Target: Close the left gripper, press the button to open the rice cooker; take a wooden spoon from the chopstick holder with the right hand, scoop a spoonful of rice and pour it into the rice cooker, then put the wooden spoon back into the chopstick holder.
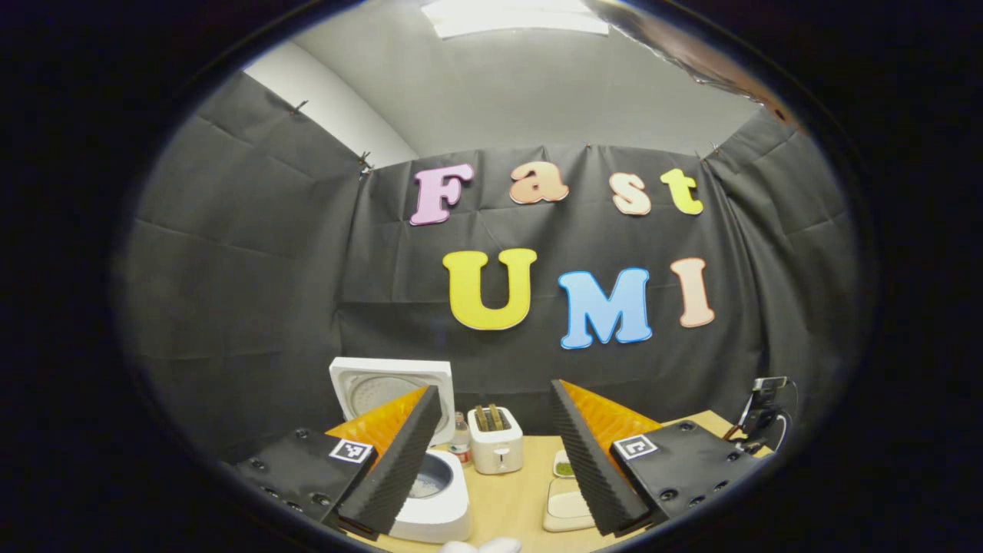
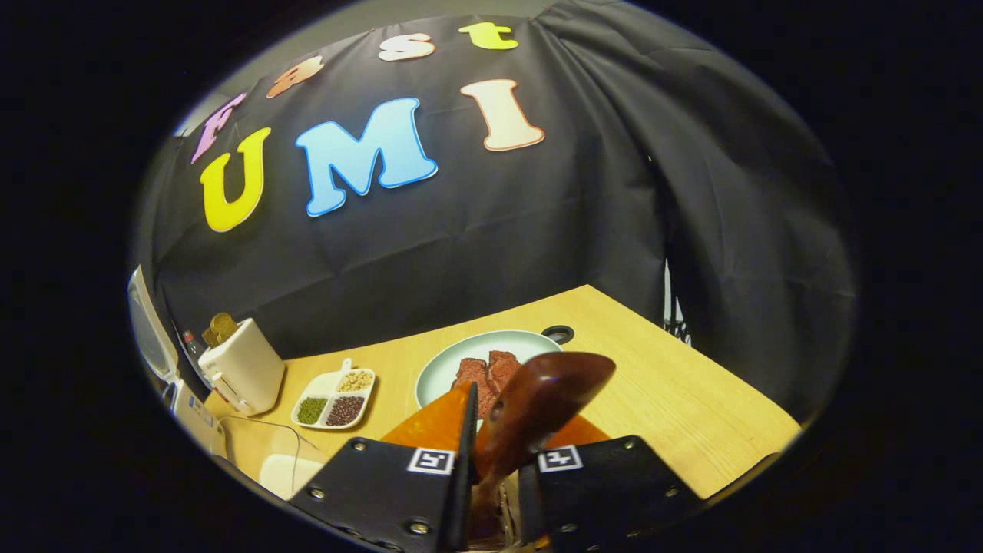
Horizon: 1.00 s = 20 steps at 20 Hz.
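In the left gripper view, the left gripper [image 1: 499,461] is hovering above the near edge of the tabletop [image 1: 522,491] with its fingers [image 1: 584,453] standing wide apart and holding nothing. Behind the left finger, the white rice cooker [image 1: 434,499] is sitting at the near left with its lid [image 1: 384,384] standing upright at the far side, and a little rice is lying in the inner pot [image 1: 426,484]. Just to the right of the cooker, a small bottle [image 1: 460,439] and a white toaster [image 1: 495,445] with slices in its slots are standing against the far wall. A small dish [image 1: 564,465] of green grains is showing beside the right finger, and a pale tray [image 1: 568,511] is lying nearer. A stand with cables [image 1: 764,418] is sitting at the far right corner.

In the right gripper view, the right gripper [image 2: 491,461] is holding the wooden spoon [image 2: 537,407], its fingers [image 2: 445,430] clamped on the handle, with the bowl of the spoon pointing up and away over the tabletop [image 2: 691,399]. Beyond the spoon, a pale plate [image 2: 453,361] with pieces of reddish meat [image 2: 484,369] is lying on the tabletop. To the left, a divided dish [image 2: 334,399] is holding green, dark and tan grains. The toaster [image 2: 242,369] is standing farther left, and the edge of the rice cooker [image 2: 184,407] is showing at the far left. Whether the chopstick holder lies below the fingers cannot be told.
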Each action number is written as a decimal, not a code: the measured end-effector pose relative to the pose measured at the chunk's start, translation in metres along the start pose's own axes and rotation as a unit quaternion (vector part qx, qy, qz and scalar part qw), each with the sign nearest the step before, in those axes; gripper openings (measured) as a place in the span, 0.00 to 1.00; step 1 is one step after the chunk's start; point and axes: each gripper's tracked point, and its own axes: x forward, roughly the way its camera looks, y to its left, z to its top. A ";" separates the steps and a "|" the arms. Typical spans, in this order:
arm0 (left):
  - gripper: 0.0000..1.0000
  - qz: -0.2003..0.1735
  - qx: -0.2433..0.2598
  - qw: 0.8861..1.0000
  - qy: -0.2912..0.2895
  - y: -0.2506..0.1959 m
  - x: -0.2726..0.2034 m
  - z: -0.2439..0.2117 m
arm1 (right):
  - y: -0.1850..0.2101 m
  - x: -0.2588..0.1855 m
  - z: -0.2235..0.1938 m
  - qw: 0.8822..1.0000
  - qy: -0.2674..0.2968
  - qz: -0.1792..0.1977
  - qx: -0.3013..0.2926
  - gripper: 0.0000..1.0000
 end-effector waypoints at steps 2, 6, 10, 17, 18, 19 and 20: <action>0.99 -0.001 -0.001 1.000 0.006 0.001 0.001 -0.002 | 0.003 -0.002 0.001 1.000 -0.002 0.003 -0.014 0.24; 0.99 0.000 -0.003 1.000 0.006 0.007 0.000 -0.004 | 0.011 -0.011 0.010 1.000 -0.011 0.008 -0.025 0.24; 0.98 0.000 -0.006 1.000 0.012 0.017 -0.002 -0.010 | 0.023 -0.029 0.036 0.998 -0.036 0.010 -0.044 0.19; 0.99 0.009 -0.024 1.000 0.013 0.056 -0.006 -0.012 | 0.095 -0.081 0.100 0.989 -0.081 0.046 -0.111 0.24; 0.99 0.011 -0.028 0.999 0.014 0.064 -0.006 -0.012 | 0.108 -0.085 0.104 0.988 -0.081 0.054 -0.118 0.24; 0.99 0.014 -0.033 0.999 0.015 0.073 -0.008 -0.014 | 0.126 -0.095 0.107 0.987 -0.084 0.065 -0.123 0.24; 0.99 0.018 -0.036 0.999 0.016 0.082 -0.008 -0.014 | 0.143 -0.103 0.112 0.985 -0.089 0.075 -0.130 0.24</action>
